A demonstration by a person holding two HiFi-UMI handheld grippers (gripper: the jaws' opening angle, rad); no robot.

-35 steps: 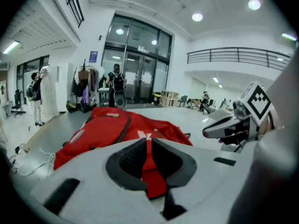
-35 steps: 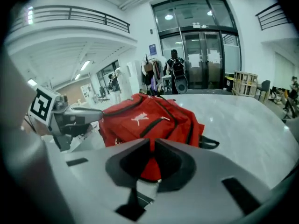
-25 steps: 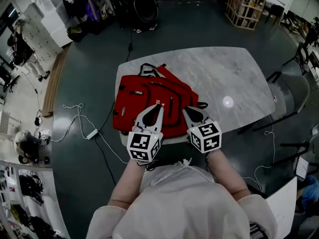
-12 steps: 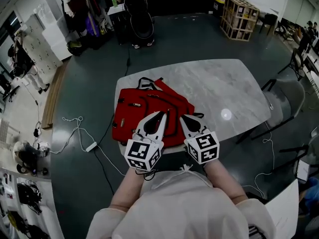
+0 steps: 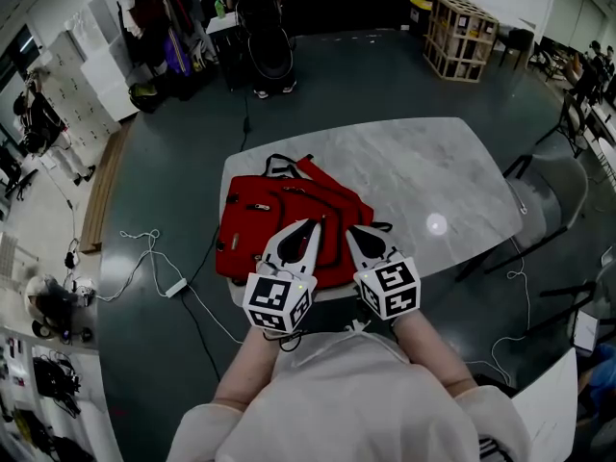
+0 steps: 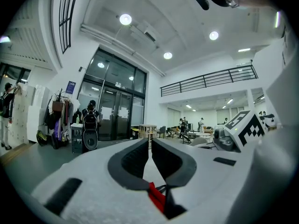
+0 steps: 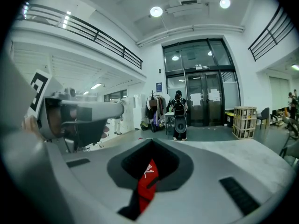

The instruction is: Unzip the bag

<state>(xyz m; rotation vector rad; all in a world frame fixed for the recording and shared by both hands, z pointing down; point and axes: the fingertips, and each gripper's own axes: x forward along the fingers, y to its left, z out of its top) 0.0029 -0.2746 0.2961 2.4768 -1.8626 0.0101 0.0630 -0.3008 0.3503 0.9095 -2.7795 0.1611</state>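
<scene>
A red backpack [image 5: 260,219] lies flat on the left part of the marble table [image 5: 433,162], with its black zips facing up. Both grippers hover side by side over the bag's near edge, and neither holds any part of it. My left gripper [image 5: 312,224] has its jaws drawn together to a thin slit [image 6: 150,141], and a sliver of red bag [image 6: 157,197] shows below them. My right gripper [image 5: 350,230] is shut with its tips meeting [image 7: 152,142]. Red fabric [image 7: 146,183] shows through the hollow behind those tips.
A grey chair [image 5: 568,176] stands at the table's right end. White cables and a power brick [image 5: 178,258] lie on the floor to the left. A wooden crate [image 5: 464,22] and a clothes rack [image 5: 168,27] stand far back.
The head camera has tipped a little, so the table sits slightly higher in view. Both grippers have stayed over the bag's near edge with their jaws unchanged.
</scene>
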